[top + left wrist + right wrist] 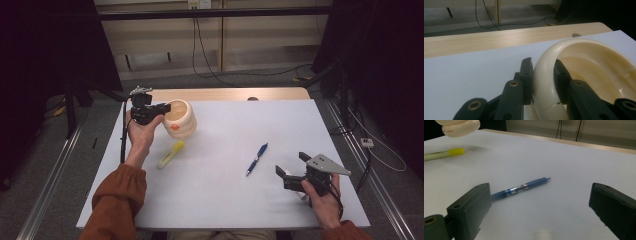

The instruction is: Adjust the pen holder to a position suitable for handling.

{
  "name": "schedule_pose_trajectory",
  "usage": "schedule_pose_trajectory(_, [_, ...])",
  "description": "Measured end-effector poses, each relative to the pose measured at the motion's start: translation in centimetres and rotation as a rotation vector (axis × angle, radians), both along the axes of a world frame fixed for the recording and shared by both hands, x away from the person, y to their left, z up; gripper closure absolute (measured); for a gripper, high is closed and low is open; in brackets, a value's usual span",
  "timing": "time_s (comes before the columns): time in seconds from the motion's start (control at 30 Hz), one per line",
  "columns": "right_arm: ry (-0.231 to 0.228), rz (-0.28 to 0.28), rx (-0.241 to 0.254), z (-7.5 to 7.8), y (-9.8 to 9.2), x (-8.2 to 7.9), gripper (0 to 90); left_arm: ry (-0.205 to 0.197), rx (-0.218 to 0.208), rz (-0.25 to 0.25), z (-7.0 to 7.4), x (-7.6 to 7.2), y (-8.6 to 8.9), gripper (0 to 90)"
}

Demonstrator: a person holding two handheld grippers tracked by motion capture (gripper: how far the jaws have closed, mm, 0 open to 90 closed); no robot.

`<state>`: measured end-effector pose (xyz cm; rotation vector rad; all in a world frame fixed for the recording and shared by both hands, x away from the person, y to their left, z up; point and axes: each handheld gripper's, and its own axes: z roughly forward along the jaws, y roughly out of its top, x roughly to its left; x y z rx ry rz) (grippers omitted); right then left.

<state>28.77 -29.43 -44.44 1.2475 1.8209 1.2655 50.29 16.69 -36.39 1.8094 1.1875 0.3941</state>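
Observation:
A cream ribbed pot (182,120) hangs tilted just above the white table top (220,200) at the back left. My left gripper (166,107) is shut on its rim. In the left gripper view one jaw is outside the rim (544,75) and the other is inside the pot. The pot's base (459,127) floats over its shadow in the right gripper view. My right gripper (291,164) rests open near the front right, nothing between its jaws. A blue pen (257,159) lies on the table just beyond it, ahead of the open jaws (521,188).
A yellow highlighter (170,154) lies on the table in front of the pot, at the far left in the right gripper view (442,154). A small white object (543,235) sits just under the right gripper. A wooden strip (230,94) runs along the table's far edge.

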Motion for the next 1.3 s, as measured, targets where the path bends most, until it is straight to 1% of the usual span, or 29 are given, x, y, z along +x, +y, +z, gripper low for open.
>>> schedule_pose_trajectory(0.03, [0.000,0.000,0.000,0.0,0.0,0.0,4.0,-0.003,0.009,-0.007,0.1,-0.2,-0.1,74.3])
schedule_pose_trajectory(0.1, [0.003,-0.001,0.000,0.0,0.0,0.0,4.0,-0.009,-0.004,-0.019,0.3,-0.6,-0.2,74.4])
schedule_pose_trajectory(0.13, [0.003,-0.001,0.000,0.0,0.0,0.0,4.0,-0.011,-0.001,-0.028,0.3,-0.7,-0.3,74.4])
schedule_pose_trajectory(0.2, [0.000,0.001,-0.002,0.0,0.0,0.1,4.0,-0.015,-0.010,-0.035,0.4,-1.2,-0.6,74.5])
schedule_pose_trajectory(0.3, [0.000,0.002,-0.001,0.0,0.0,0.0,4.0,-0.016,0.004,-0.051,0.3,-1.8,-1.1,74.7])
schedule_pose_trajectory(0.33, [0.000,0.002,-0.001,0.0,0.0,0.1,4.0,-0.016,0.009,-0.056,0.3,-2.1,-1.6,74.7])
schedule_pose_trajectory(0.37, [0.000,0.002,-0.001,0.0,0.0,0.1,4.0,-0.016,0.009,-0.056,0.3,-2.1,-1.6,74.7])
schedule_pose_trajectory(0.4, [-0.001,0.002,-0.003,-0.1,0.0,0.1,4.0,-0.015,0.007,-0.056,0.3,-2.2,-1.9,74.7])
schedule_pose_trajectory(0.47, [0.000,0.003,-0.004,0.0,0.0,0.1,4.0,-0.019,0.016,-0.068,0.3,-2.4,-2.4,75.0])
schedule_pose_trajectory(0.6, [0.001,0.002,-0.004,-0.1,0.0,0.1,4.0,-0.013,0.017,-0.084,0.2,-2.7,-3.5,75.3])
schedule_pose_trajectory(0.63, [0.001,0.001,-0.004,-0.1,0.0,0.1,4.0,-0.010,0.025,-0.089,0.2,-2.8,-3.8,75.3])
schedule_pose_trajectory(0.7, [0.001,0.002,-0.004,-0.1,0.0,0.1,4.0,-0.010,0.022,-0.091,0.1,-2.9,-4.4,75.3])
schedule_pose_trajectory(0.8, [0.000,0.004,-0.004,-0.1,0.0,0.1,4.0,0.005,0.031,-0.087,0.0,-3.0,-5.2,75.4])
schedule_pose_trajectory(0.87, [0.000,0.004,-0.004,-0.1,0.0,0.1,4.0,0.006,0.034,-0.084,0.0,-3.2,-5.9,75.3])
schedule_pose_trajectory(0.97, [0.000,0.005,-0.003,-0.1,0.0,0.1,4.0,0.011,0.027,-0.100,-0.1,-3.3,-6.8,75.4])
schedule_pose_trajectory(1.0, [0.000,0.005,-0.003,-0.1,0.0,0.1,4.0,0.016,0.032,-0.107,-0.2,-3.3,-7.0,75.4])
schedule_pose_trajectory(1.03, [0.000,0.004,-0.003,-0.1,0.0,0.1,4.0,0.017,0.026,-0.104,-0.3,-3.4,-7.4,75.4])
schedule_pose_trajectory(1.07, [0.001,0.005,-0.003,-0.1,0.0,0.1,4.0,0.020,0.036,-0.117,-0.3,-3.4,-7.6,75.4])
schedule_pose_trajectory(1.1, [0.001,0.005,-0.003,-0.1,0.0,0.1,4.0,0.020,0.037,-0.116,-0.4,-3.5,-8.0,75.4])
schedule_pose_trajectory(1.17, [-0.001,0.006,-0.003,-0.1,0.0,0.1,4.0,0.025,0.052,-0.128,-0.6,-3.6,-8.5,75.4])
schedule_pose_trajectory(1.3, [0.000,0.004,-0.003,-0.1,0.0,0.0,4.0,0.033,0.038,-0.127,-1.4,-3.8,-9.3,75.5])
